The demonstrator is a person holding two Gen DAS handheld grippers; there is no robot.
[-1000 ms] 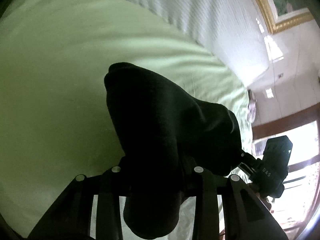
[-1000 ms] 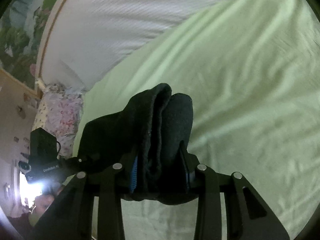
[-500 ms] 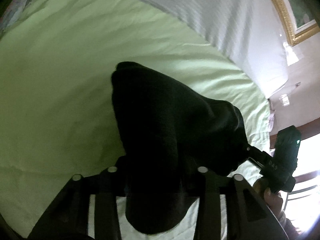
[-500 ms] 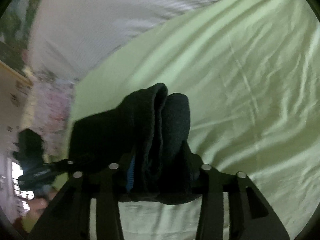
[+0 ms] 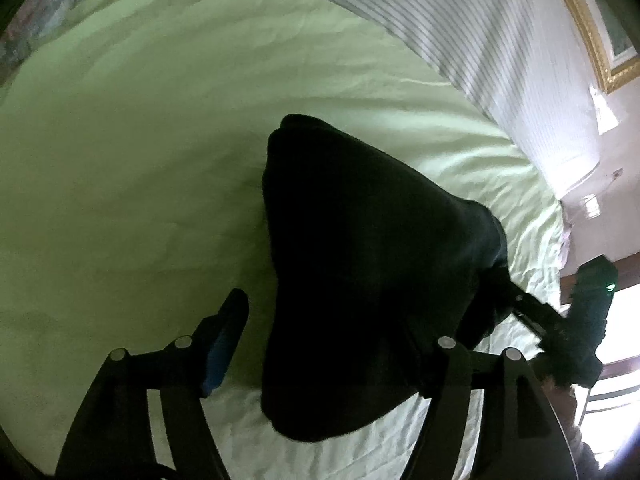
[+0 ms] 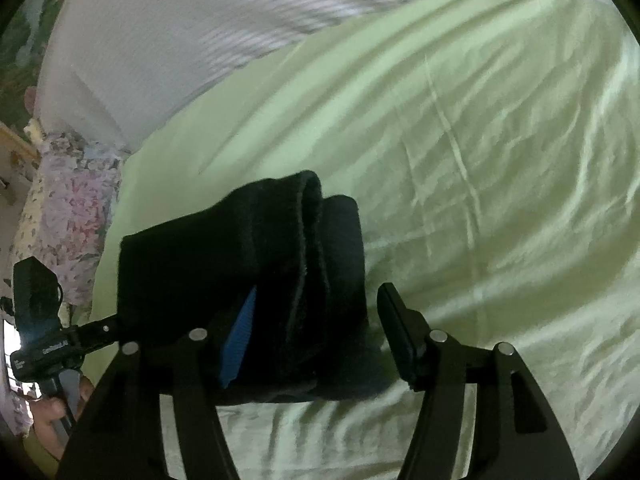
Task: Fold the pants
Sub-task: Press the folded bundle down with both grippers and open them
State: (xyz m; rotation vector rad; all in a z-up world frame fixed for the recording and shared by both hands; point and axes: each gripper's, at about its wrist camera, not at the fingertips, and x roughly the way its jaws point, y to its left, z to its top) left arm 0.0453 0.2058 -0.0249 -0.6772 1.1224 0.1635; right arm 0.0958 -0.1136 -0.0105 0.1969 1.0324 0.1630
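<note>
The black pants (image 5: 360,264) lie bunched in a thick folded bundle on the light green bed sheet (image 5: 140,152). My left gripper (image 5: 320,344) is open; its jaws stand wide apart on either side of the bundle's near end, and the left finger (image 5: 224,340) is clear of the cloth. In the right wrist view the pants (image 6: 248,272) show stacked folded layers. My right gripper (image 6: 316,320) is open too, with the bundle between the jaws; the right finger (image 6: 400,332) stands apart from the cloth. Each gripper shows in the other's view (image 5: 576,320) (image 6: 48,332).
A white striped duvet (image 6: 192,40) lies across the far side of the bed. A floral pillow (image 6: 68,208) sits at the bed's left edge. A gold picture frame (image 5: 600,40) hangs on the wall. A bright window (image 5: 624,340) is at the right.
Both grippers were shut on the pants and have opened. The bundle now rests on the sheet between the spread jaws.
</note>
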